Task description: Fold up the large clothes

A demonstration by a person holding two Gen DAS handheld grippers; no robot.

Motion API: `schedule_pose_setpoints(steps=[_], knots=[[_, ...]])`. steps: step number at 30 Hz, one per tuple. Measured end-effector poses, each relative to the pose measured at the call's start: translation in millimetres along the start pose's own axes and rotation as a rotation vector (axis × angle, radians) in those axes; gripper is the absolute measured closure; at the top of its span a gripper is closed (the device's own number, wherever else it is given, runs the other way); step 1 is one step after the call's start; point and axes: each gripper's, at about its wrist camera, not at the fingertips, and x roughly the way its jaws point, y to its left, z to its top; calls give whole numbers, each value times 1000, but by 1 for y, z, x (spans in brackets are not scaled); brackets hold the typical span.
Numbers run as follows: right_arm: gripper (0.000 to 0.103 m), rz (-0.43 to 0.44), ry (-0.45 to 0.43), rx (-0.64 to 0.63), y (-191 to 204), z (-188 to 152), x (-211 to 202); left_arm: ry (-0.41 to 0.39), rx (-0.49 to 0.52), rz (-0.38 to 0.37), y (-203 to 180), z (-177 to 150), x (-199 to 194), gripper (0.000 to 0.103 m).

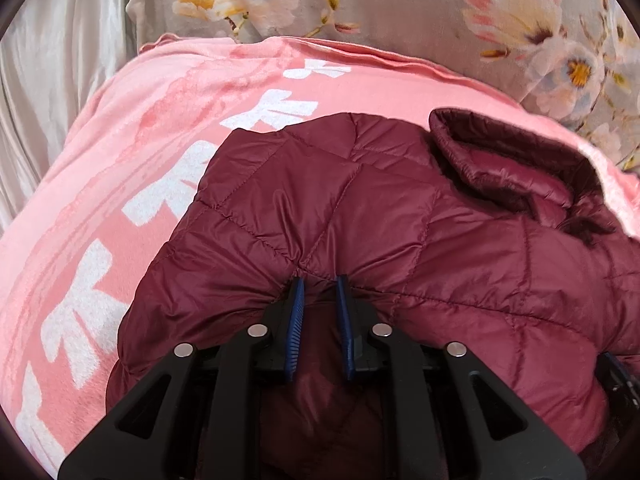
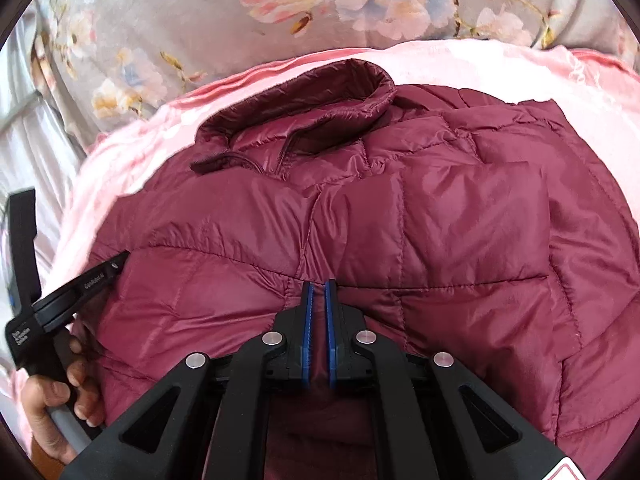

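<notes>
A maroon quilted puffer jacket lies on a pink blanket, collar at the far right in the left wrist view. My left gripper is shut on a bunched fold of the jacket's near edge, fabric pinched between its blue pads. In the right wrist view the jacket fills the middle, collar at the far side. My right gripper is shut on the jacket's near edge. The left gripper's body and the hand holding it show at the left edge.
The pink blanket with white characters lies under the jacket. A grey floral bedsheet lies beyond it and also shows in the right wrist view. Shiny pale fabric is at the far left.
</notes>
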Motion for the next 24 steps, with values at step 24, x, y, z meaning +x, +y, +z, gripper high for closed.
schedule_pose_setpoints(steps=[24], knots=[[74, 320, -40, 473, -50, 95, 50, 252, -418, -461, -46, 72, 66, 76]])
